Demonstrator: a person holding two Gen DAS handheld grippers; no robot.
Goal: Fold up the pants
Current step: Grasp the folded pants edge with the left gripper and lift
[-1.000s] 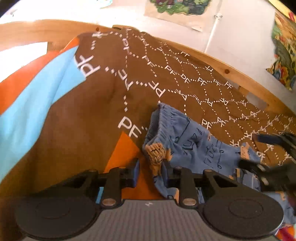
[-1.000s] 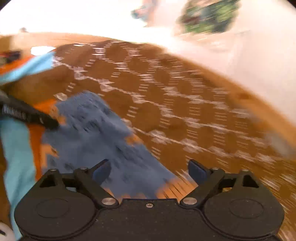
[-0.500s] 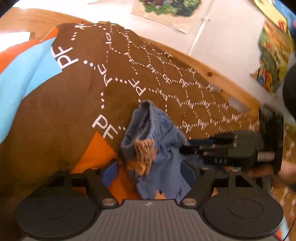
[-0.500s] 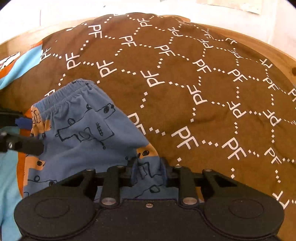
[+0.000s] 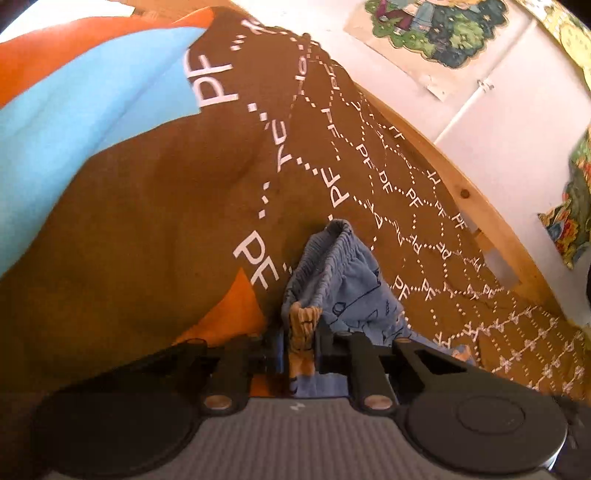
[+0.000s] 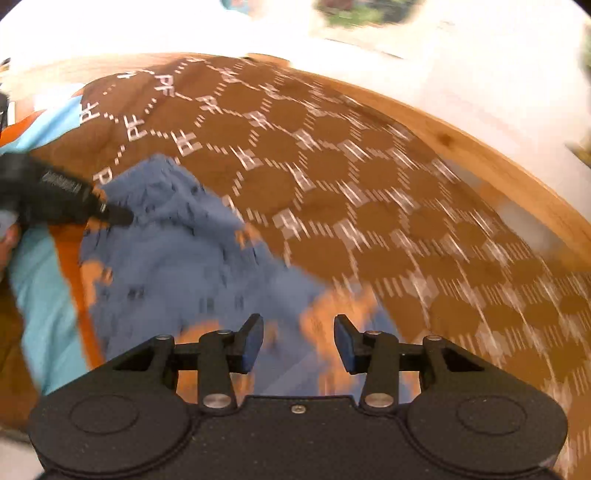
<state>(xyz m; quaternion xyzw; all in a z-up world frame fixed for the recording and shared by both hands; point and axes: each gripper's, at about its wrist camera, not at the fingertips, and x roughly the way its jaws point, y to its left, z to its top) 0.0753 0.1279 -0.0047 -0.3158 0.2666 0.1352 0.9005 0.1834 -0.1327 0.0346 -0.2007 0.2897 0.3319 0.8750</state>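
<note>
The pants are small, blue with orange patches and dark line drawings, and lie bunched on a brown bedspread printed with white "PF" letters. My left gripper is shut on the pants near the elastic waistband, pinching an orange patch. In the right wrist view, which is blurred by motion, the pants spread out in front of my right gripper, which is open and empty just above the fabric. The left gripper shows there at the far left, its tip at the pants' waistband edge.
The bedspread has light blue and orange panels at the left. A wooden bed frame runs along the far side by a white wall with colourful pictures. The frame also shows in the right wrist view.
My left gripper has closed on the pants' waistband area. My right gripper has let go of the fabric, opened, and is moving, which blurs its view.
</note>
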